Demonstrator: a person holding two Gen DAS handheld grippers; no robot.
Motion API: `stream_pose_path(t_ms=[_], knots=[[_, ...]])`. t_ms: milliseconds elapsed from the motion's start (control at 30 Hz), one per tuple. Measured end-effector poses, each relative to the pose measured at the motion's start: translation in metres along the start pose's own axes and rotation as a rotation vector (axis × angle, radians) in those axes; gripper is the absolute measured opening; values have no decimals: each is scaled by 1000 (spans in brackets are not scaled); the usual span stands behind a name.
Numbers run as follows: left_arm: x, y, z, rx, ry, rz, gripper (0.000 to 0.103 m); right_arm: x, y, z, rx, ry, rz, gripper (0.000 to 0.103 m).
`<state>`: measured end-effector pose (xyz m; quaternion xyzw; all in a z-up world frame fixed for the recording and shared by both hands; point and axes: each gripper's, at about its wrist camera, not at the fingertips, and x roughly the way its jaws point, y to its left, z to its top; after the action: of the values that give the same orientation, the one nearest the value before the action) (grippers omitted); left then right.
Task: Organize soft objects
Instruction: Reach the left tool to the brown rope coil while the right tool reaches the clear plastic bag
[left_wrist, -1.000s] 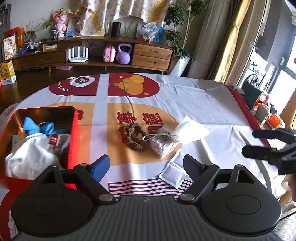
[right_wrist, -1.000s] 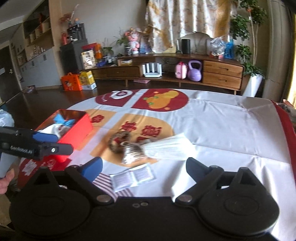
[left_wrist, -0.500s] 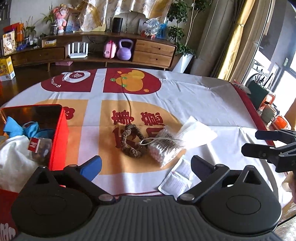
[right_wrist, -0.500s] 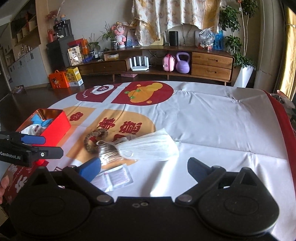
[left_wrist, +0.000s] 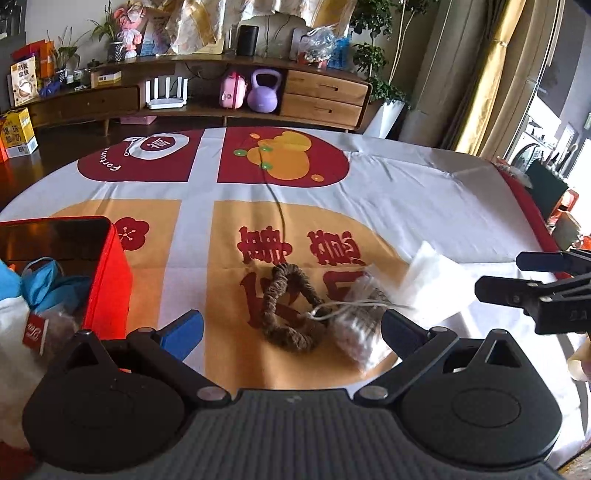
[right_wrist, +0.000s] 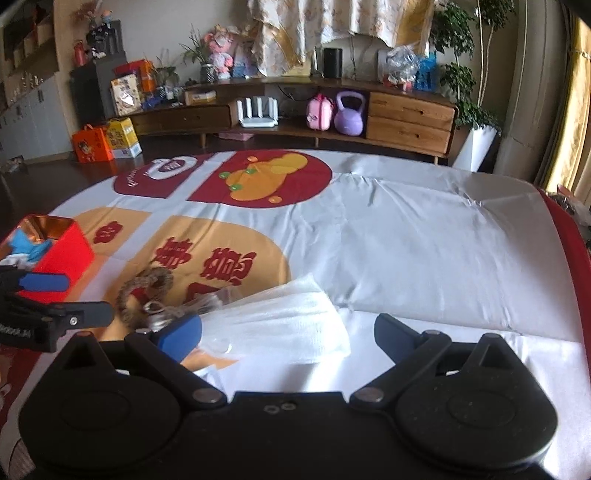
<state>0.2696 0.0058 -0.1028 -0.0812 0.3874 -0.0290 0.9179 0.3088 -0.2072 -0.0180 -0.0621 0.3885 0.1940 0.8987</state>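
The left hand-held gripper (left_wrist: 291, 326) stands spread wide with nothing pressed between its pads, its jaws having just been opening; ahead of it a brown rope ring (left_wrist: 286, 306) lies on the cloth-covered surface (left_wrist: 424, 192), touching a clear drawstring pouch (left_wrist: 360, 325); the right hand-held gripper (right_wrist: 288, 334) is likewise released, hanging over a white folded mask pack (right_wrist: 295, 321); a red box (left_wrist: 110, 273) at the left holds white and blue soft items.
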Motion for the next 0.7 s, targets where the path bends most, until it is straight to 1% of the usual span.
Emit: stream_pose_path(t_ms=[167, 367, 533, 700], knots=[[14, 2, 2, 15, 12, 8, 103, 27, 3, 8, 19, 35, -30, 100], [27, 10, 6, -17, 12, 12, 103, 47, 4, 14, 37, 61, -49, 100], [37, 12, 9, -13, 10, 48, 103, 64, -3, 18, 100, 77, -92, 100], [42, 11, 9, 5, 9, 62, 102, 79, -2, 17, 109, 103, -109, 100]])
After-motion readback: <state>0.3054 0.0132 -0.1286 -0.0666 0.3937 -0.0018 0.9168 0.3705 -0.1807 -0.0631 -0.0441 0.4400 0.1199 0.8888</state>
